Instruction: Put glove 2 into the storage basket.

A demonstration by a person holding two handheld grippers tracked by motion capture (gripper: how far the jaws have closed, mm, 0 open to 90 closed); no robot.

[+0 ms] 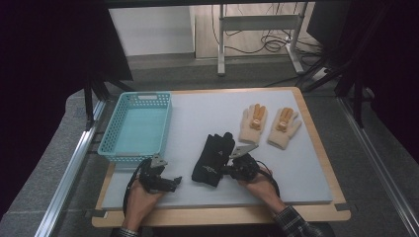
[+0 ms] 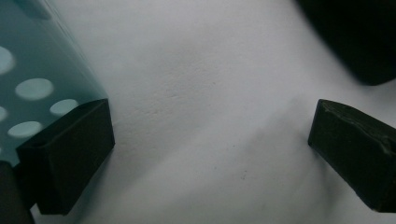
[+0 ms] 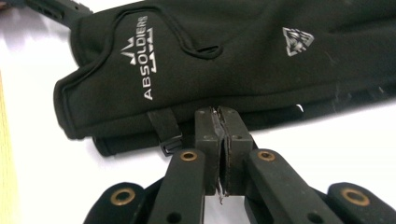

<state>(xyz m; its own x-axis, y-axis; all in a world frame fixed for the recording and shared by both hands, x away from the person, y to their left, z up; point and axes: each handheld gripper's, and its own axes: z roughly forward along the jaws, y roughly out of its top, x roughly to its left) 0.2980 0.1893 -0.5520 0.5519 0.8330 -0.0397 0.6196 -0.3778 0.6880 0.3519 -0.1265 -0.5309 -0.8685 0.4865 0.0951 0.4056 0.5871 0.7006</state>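
Observation:
A stacked pair of black gloves (image 1: 213, 159) lies in the middle of the grey mat, its cuff marked with white lettering (image 3: 224, 60). My right gripper (image 1: 226, 171) points at the gloves' right edge. In the right gripper view its jaws (image 3: 217, 112) stand pressed together, tips at the cuff's hem beside a small strap; no fabric shows between them. My left gripper (image 1: 173, 183) rests low on the mat at the front left, near the basket's corner. Its jaws (image 2: 210, 126) stand wide apart over bare mat, with nothing between them.
A teal perforated basket (image 1: 109, 129) stands at the left of the mat, its wall close to my left jaw (image 2: 32, 70). Two beige knitted gloves with orange figures (image 1: 253, 123) (image 1: 284, 127) lie palm-down at the back right. The wooden table edge (image 1: 222, 215) runs along the front.

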